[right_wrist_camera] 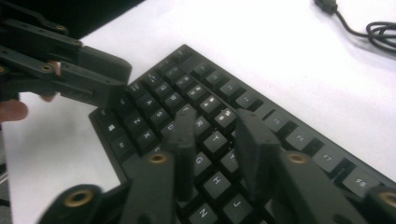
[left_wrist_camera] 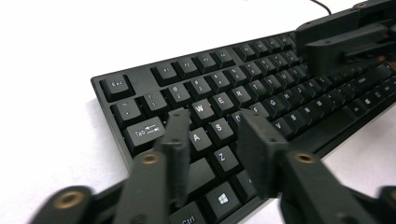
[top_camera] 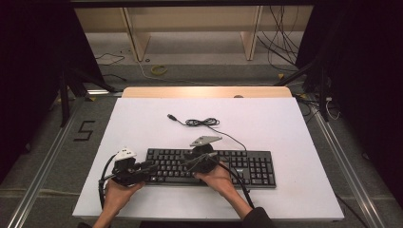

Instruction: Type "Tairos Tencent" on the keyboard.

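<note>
A black keyboard (top_camera: 247,166) lies on the white table (top_camera: 285,123) near its front edge. My left gripper (top_camera: 151,167) hangs over the keyboard's left end, jaws apart. In the left gripper view its tips (left_wrist_camera: 214,119) hover just above the A, S and Z keys with nothing between them. My right gripper (top_camera: 186,164) is over the keyboard's left-middle and points toward the left gripper. Its jaws (right_wrist_camera: 217,119) stand apart above the T, G and H keys, empty. The right gripper (left_wrist_camera: 308,44) and the left gripper (right_wrist_camera: 119,77) each appear in the other's view.
The keyboard's cable (top_camera: 202,122) lies coiled behind it, ending in a loose USB plug (top_camera: 172,116). White table surface stretches to the back and to both sides. Beyond the table are wooden legs (top_camera: 135,40), floor cables and dark curtains.
</note>
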Demonstrator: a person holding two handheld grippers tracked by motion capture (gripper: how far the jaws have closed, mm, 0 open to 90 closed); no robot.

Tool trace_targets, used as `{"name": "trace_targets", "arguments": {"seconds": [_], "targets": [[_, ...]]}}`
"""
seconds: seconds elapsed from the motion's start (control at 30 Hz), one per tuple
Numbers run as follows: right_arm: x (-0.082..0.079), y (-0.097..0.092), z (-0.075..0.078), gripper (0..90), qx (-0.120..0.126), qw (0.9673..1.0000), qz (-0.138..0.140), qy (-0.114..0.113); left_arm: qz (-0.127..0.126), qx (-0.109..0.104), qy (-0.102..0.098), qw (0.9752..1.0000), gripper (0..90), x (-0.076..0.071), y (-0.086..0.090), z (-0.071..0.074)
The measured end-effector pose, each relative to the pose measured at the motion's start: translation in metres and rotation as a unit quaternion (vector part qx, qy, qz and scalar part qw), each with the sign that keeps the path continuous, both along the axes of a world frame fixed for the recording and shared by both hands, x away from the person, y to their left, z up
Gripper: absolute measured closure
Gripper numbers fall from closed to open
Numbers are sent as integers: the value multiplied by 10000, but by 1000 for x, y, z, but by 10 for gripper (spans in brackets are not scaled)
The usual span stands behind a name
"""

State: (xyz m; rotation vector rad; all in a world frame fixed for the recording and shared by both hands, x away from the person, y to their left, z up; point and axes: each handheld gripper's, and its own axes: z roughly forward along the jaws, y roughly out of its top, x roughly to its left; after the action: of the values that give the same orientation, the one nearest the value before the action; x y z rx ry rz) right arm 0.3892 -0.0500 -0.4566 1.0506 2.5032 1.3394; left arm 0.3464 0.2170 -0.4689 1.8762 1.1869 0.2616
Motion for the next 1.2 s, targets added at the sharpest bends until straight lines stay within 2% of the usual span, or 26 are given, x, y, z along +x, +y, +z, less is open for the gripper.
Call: {"name": "trace_targets", "arguments": {"seconds": [0.3,0.47,0.67,0.7,0.77,0.97,1.2], "targets": [[-6,-17,10,447,207,9997,-67,-96,-24,-176,-95,9998,449,3,-4,1],[-9,-22,14,413,258,9995,-78,-138,-1,-293,-121,9995,448,5,-3,1],[-11,-28,15,379,213,9996,-99,-132,-53,-311,-86,9995,549,7,-5,-1],[-11,-29,15,372,211,9996,-99,-148,-77,-265,-76,9996,596,8,-6,-1],[-11,-29,15,371,216,9996,-102,-150,-76,-211,-70,9997,615,8,-7,-2],[-12,-30,13,369,196,9997,-83,-135,-98,51,-1,9999,784,10,-10,-5],[-12,-32,9,367,116,9998,-109,-115,-153,296,25,9994,872,13,-14,-7]]}}
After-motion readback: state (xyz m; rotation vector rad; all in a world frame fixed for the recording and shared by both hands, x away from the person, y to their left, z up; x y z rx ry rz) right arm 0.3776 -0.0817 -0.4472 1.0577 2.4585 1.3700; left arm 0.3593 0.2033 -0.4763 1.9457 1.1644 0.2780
